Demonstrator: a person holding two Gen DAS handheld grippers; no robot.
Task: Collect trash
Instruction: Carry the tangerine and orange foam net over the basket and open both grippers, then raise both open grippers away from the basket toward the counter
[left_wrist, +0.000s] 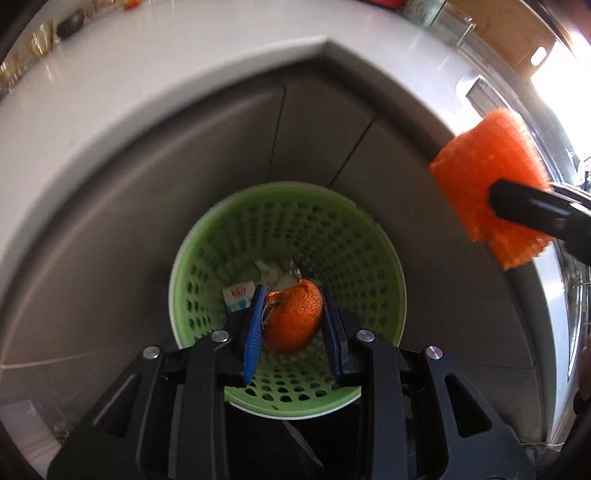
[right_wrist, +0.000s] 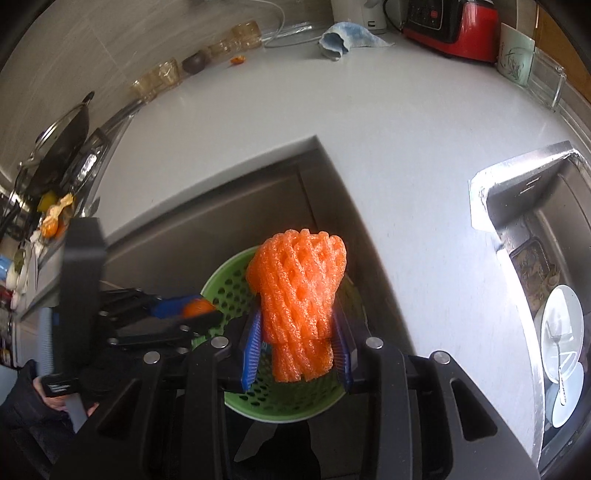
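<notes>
1. The white counter (right_wrist: 369, 155) wraps around the green bin (left_wrist: 376, 266), which sits below on the floor.
2. The right gripper (right_wrist: 297, 339) squeezes an orange foam net (right_wrist: 299, 288) over the bin.
3. The left gripper (left_wrist: 293, 321) pinches an orange peel (left_wrist: 293, 317) above the bin.
4. Let go only when each piece hangs right over the middle.
</notes>
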